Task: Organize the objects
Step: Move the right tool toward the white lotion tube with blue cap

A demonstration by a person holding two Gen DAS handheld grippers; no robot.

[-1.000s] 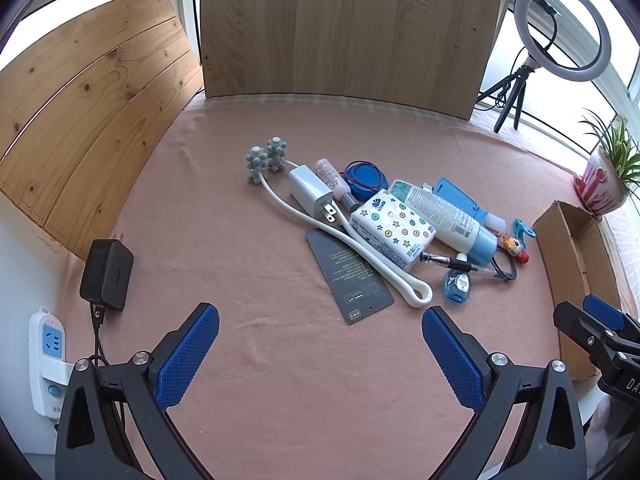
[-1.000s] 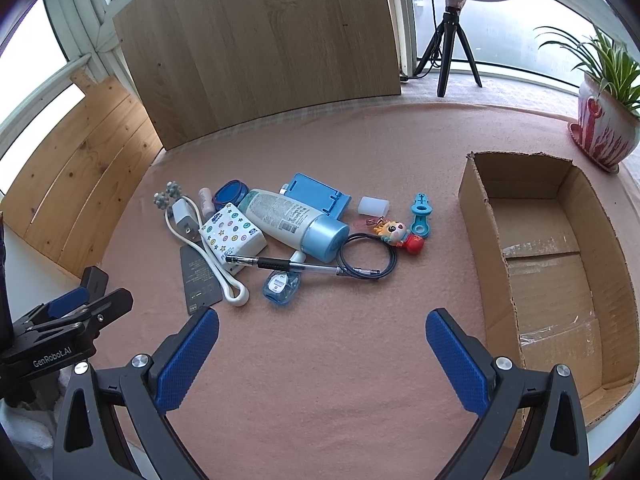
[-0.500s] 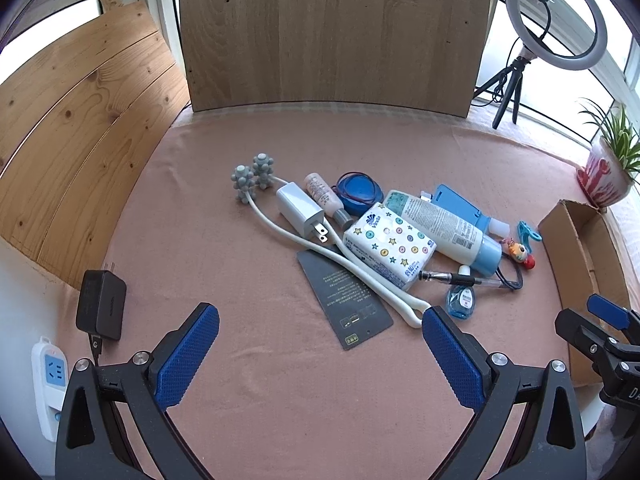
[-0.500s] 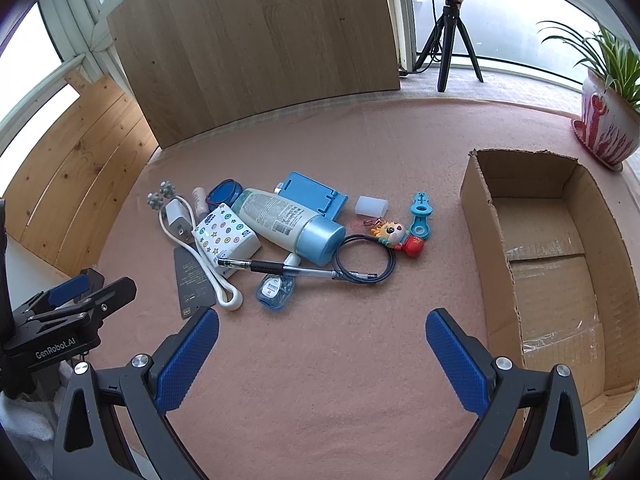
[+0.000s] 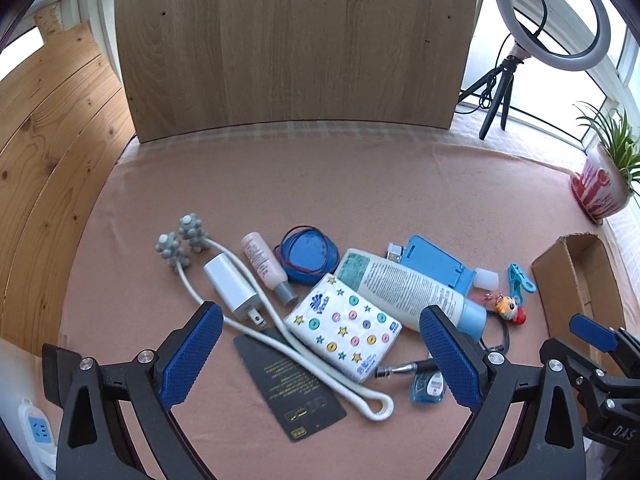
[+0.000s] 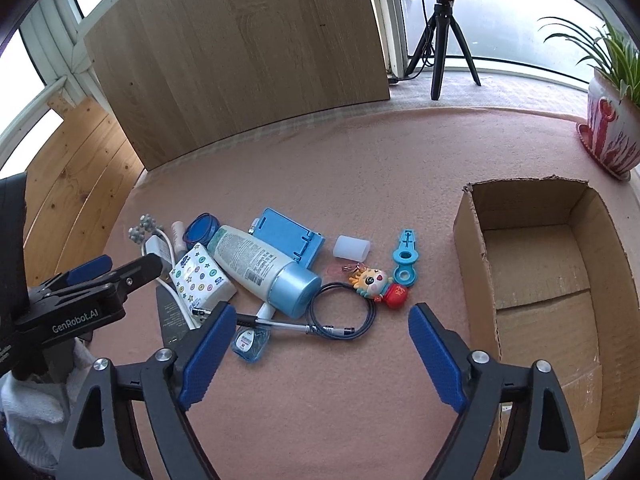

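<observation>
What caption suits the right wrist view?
Right claw, closing with nothing between its pads, above a clutter pile beside an empty cardboard box.

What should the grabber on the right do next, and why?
Probably lower the right gripper onto the black cable coiled just ahead. Its jaws are closing with nothing between them yet. The cable lies at the pile's near edge, and the cardboard box beside it is empty, so it looks like an easy first thing to put away.

pink cloth (image 6: 360, 168) bears cardboard box (image 6: 476, 248), perhaps felt
</observation>
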